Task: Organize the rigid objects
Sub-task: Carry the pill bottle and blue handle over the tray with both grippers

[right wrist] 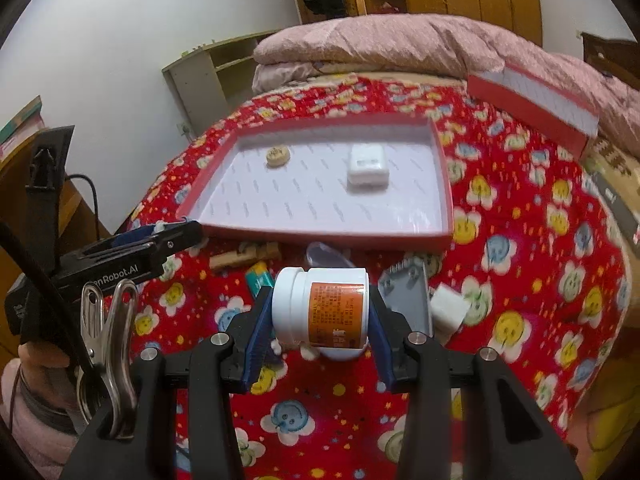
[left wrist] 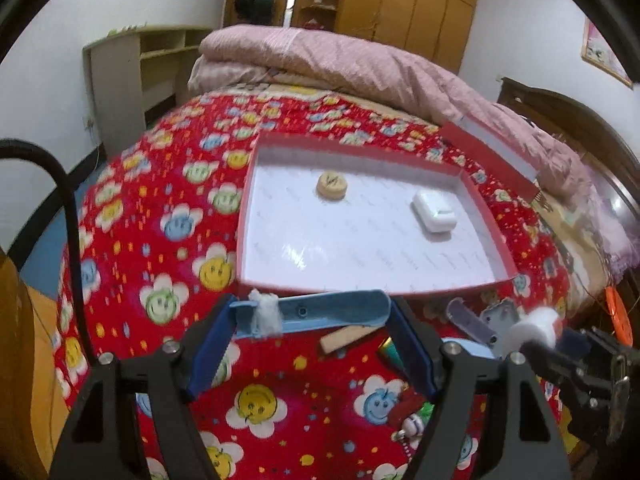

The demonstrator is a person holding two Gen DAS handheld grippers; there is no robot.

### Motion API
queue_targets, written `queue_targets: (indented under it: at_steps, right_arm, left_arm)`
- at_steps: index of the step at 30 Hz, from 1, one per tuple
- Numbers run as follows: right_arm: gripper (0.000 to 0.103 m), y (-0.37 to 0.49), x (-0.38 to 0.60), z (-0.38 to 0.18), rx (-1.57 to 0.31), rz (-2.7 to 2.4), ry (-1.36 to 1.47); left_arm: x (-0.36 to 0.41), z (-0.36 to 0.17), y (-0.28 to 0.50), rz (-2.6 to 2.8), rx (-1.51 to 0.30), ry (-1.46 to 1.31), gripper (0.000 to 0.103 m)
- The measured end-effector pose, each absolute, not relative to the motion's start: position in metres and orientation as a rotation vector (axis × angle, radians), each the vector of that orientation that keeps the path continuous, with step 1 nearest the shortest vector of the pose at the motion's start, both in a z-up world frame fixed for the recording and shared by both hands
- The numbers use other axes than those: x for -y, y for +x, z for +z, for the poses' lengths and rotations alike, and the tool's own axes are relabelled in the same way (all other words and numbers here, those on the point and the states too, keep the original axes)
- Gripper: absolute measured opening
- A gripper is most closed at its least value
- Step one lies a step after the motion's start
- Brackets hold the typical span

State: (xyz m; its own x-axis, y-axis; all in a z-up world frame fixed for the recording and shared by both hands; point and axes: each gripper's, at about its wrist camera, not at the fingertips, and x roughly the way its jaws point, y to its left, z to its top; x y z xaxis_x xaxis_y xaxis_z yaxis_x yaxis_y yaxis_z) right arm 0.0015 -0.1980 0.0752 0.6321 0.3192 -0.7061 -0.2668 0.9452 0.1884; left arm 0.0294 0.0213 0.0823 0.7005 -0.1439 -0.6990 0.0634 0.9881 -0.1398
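My left gripper [left wrist: 312,314] is shut on a long light-blue plastic piece [left wrist: 332,312]. The piece lies crosswise between the pads, with a white tuft stuck to it, just short of the tray's near rim. My right gripper [right wrist: 320,300] is shut on a white jar with an orange label [right wrist: 320,308], which lies sideways above the red bedspread. The red-rimmed tray with white lining [left wrist: 360,248] [right wrist: 320,236] holds a round wooden game piece [left wrist: 331,186] [right wrist: 277,156] and a white case [left wrist: 435,210] [right wrist: 367,168]. The jar [left wrist: 532,326] also shows at the right of the left wrist view.
Loose items lie on the flowered bedspread before the tray: a wooden block [left wrist: 348,338], a green cylinder [right wrist: 260,280], a grey comb-like part [right wrist: 408,296], a white cube [right wrist: 450,308]. The tray's lid [right wrist: 532,100] leans on the pink quilt [left wrist: 360,64] behind. The left gripper body [right wrist: 120,268] is at left.
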Motion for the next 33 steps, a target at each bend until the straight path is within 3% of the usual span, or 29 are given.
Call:
queue_targets:
  at_steps: [13,33]
  right_arm:
    - [0.045,0.037,0.198,0.107,-0.804,0.311,0.031]
    - [0.045,0.105,0.190,0.073,-0.890,0.248,-0.001]
  left_arm:
    - [-0.009,0.130,0.049,-0.149,-0.717,-0.043,0.079]
    - [0.005,0.081,0.113,-0.164,-0.852,0.011,0.079]
